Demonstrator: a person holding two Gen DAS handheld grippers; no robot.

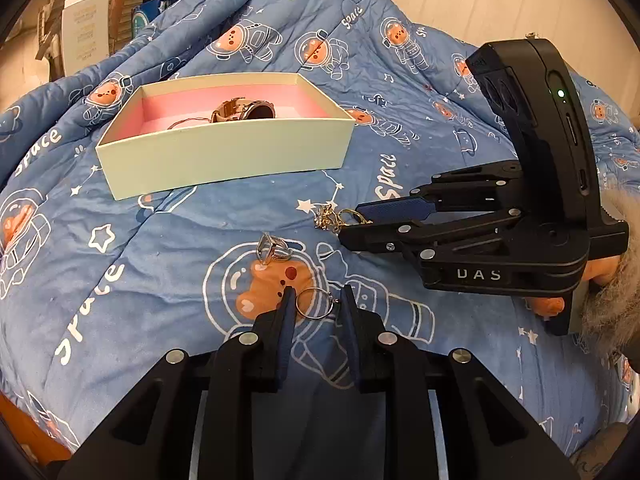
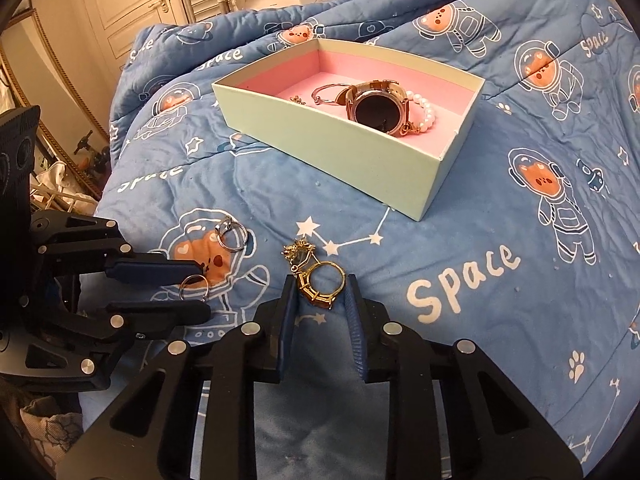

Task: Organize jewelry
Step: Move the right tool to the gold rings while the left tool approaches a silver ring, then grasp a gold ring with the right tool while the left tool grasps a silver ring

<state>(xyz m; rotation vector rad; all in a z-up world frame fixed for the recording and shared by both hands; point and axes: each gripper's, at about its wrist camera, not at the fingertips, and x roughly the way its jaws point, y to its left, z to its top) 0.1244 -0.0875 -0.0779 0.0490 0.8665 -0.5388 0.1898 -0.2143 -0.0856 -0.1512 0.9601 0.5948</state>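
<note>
A pale green box (image 1: 224, 156) with pink lining (image 2: 360, 152) lies on the blue quilt and holds a rose-gold watch (image 2: 376, 109), a pearl bracelet (image 2: 427, 114) and a thin bangle (image 2: 329, 92). My left gripper (image 1: 316, 302) is open around a thin silver ring (image 1: 316, 303) lying on the quilt. My right gripper (image 2: 320, 286) is open around a gold ring (image 2: 322, 283) next to a gold charm (image 2: 299, 253). A second silver ring (image 1: 274, 251) lies farther ahead of the left gripper, also in the right wrist view (image 2: 232, 234).
The blue space-print quilt (image 1: 200, 240) is rumpled and rises behind the box. The right gripper's body (image 1: 500, 216) sits close to the right of the left one. A white carton (image 1: 84, 20) and a door (image 2: 132, 4) stand beyond the bed.
</note>
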